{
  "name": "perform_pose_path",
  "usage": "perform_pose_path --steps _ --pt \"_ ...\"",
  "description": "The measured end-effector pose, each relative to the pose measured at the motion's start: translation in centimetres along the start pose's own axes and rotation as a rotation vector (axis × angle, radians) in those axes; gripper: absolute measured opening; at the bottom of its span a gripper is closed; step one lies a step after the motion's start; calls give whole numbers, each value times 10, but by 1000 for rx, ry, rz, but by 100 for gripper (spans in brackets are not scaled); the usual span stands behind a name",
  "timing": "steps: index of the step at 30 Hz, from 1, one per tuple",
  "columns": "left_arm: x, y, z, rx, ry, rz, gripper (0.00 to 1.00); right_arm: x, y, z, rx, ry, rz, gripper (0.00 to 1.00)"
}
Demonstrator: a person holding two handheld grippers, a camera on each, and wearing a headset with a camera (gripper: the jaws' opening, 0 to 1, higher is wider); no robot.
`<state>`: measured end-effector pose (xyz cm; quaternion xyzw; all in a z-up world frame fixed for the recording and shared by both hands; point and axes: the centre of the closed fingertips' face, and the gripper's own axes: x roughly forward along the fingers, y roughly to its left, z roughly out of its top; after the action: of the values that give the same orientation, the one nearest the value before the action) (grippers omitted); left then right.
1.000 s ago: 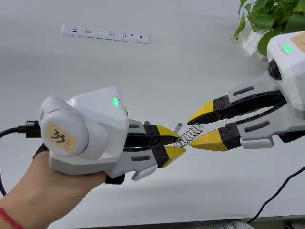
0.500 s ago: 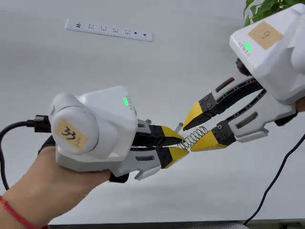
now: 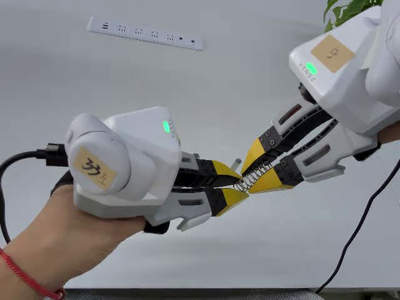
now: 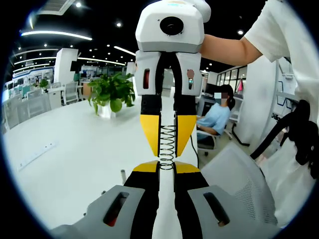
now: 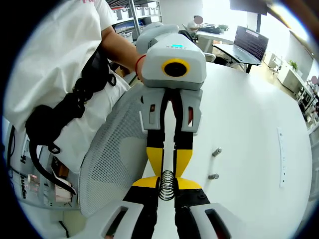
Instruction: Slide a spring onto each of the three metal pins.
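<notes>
My right tool point(image 3: 249, 179) grips the spring point(image 4: 167, 142). My left tool point(image 3: 242, 188) is pinched nearly closed, tips meeting the spring's end.

My left gripper point(image 3: 239, 189) and right gripper point(image 3: 249, 179) match. Both have white shells and black jaws ending in yellow tips, and each shows a small green light. Each also carries a tan label with dark handwriting. The spring point(image 3: 255, 175) is silvery grey, and so are the pins point(image 5: 216, 151). The table point(image 3: 187, 106) is a plain pale grey-white. The power strip point(image 3: 145, 33) is white, the plant point(image 3: 350, 9) is leafy green and the cable point(image 3: 15, 165) is black. A red band point(image 3: 25, 282) circles my left wrist, and my shirt point(image 5: 55, 55) is white.
</notes>
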<state>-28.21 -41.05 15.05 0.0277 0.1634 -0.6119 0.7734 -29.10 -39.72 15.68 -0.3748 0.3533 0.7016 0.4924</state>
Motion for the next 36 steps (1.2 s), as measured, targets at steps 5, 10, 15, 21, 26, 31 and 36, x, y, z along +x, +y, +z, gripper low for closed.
perform_pose_path --steps 5,10,15,21,26,31,36 --pt "0 1 -1 -1 2 1 6 1 -1 -2 2 6 -2 8" --pt "0 0 -1 -4 -2 1 6 2 0 0 4 1 -6 7" --pt "-1 0 -2 -4 -3 0 6 3 1 2 9 -1 -7 7" --pt "-1 -1 -2 0 -1 -3 7 4 1 2 9 7 -3 7" --pt "-3 -1 -3 -5 -8 -4 7 3 0 1 19 3 -2 7" --pt "-9 4 -6 -12 -8 16 14 0 -2 -1 36 -5 -13 7" --pt "-22 13 -11 -20 -3 54 18 -7 -7 -7 62 -6 -42 7"
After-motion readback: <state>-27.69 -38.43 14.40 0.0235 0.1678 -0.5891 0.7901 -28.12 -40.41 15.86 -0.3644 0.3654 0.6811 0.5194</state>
